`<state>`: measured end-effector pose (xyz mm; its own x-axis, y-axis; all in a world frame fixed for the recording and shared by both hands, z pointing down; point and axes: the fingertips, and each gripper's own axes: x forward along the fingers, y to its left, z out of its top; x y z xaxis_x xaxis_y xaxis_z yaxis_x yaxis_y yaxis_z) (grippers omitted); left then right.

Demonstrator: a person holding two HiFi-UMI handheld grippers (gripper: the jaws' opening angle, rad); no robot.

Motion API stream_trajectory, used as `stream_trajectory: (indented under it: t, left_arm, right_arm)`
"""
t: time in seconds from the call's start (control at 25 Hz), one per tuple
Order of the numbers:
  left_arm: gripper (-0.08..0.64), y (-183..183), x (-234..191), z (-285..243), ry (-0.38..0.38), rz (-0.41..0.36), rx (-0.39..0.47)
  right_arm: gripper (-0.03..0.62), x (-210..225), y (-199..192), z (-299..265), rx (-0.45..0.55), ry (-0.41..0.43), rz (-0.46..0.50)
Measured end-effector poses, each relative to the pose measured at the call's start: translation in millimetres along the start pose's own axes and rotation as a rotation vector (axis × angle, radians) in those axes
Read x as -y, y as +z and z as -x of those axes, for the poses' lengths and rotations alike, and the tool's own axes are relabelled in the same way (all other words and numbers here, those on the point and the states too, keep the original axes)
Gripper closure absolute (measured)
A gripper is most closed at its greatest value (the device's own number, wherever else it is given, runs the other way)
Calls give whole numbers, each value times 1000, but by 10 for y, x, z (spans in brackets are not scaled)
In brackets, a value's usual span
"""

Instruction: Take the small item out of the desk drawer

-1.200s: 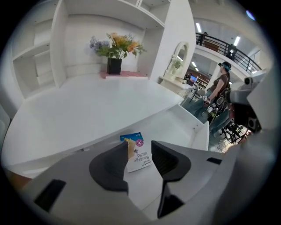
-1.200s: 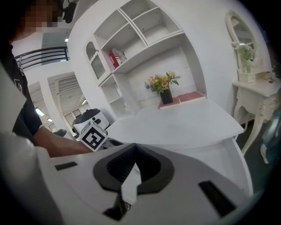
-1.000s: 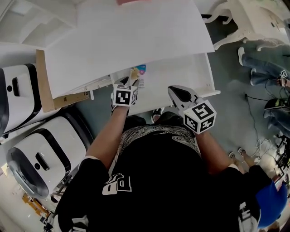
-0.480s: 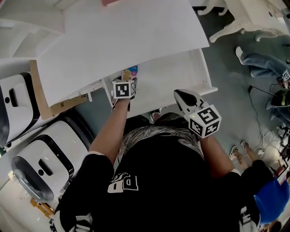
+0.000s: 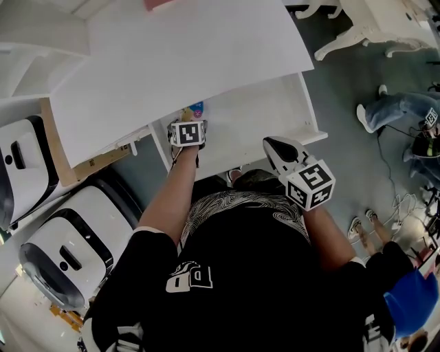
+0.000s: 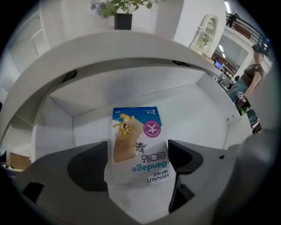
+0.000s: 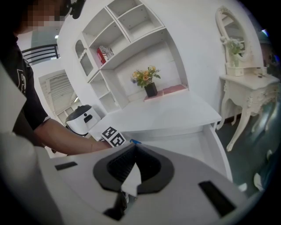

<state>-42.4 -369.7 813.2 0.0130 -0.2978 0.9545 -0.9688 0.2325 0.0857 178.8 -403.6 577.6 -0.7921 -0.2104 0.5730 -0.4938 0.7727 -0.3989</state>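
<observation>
A small bandage packet (image 6: 137,145), blue and white with a cartoon print, lies flat on the floor of the open white desk drawer (image 6: 197,118). My left gripper (image 6: 138,165) reaches into the drawer's left part. Its jaws are opening, and the packet lies between them with the pads at its two edges, not pressing. In the head view the packet (image 5: 194,110) peeks out beyond the left gripper (image 5: 191,124). My right gripper (image 5: 273,144) hovers over the drawer's front edge (image 5: 311,135), shut and holding nothing; its jaws meet in the right gripper view (image 7: 131,151).
The white desk top (image 5: 185,62) overhangs the drawer's back. Two white appliances (image 5: 62,240) and a cardboard sheet (image 5: 89,161) stand left of the desk. A white vanity table (image 5: 371,20) and a person's legs (image 5: 392,113) are to the right. A flower pot (image 7: 149,85) stands on the desk.
My left gripper has moved a little deeper into the drawer, over the packet. My right gripper has stayed at the drawer's front.
</observation>
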Motion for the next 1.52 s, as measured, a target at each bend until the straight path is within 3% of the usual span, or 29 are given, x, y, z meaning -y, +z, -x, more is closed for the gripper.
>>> stream_trajectory:
  t: [0.12, 0.44, 0.76, 1.24, 1.52]
  left_arm:
    - [143, -26, 32, -60, -5, 30, -24]
    - [140, -7, 53, -53, 19, -5, -38]
    - [140, -83, 94, 1, -42, -21, -98]
    - [140, -128, 148, 377, -101, -178, -98]
    - [140, -117, 251, 745, -191, -252, -62]
  right_arm:
    - [583, 37, -1, 11, -2, -5, -3]
    - [583, 53, -22, 43, -3, -12, -7]
    - [583, 18, 2, 54, 3, -11, 1]
    - [583, -239, 232, -116, 42, 33, 31]
    - [583, -546, 337, -212, 56, 39, 62]
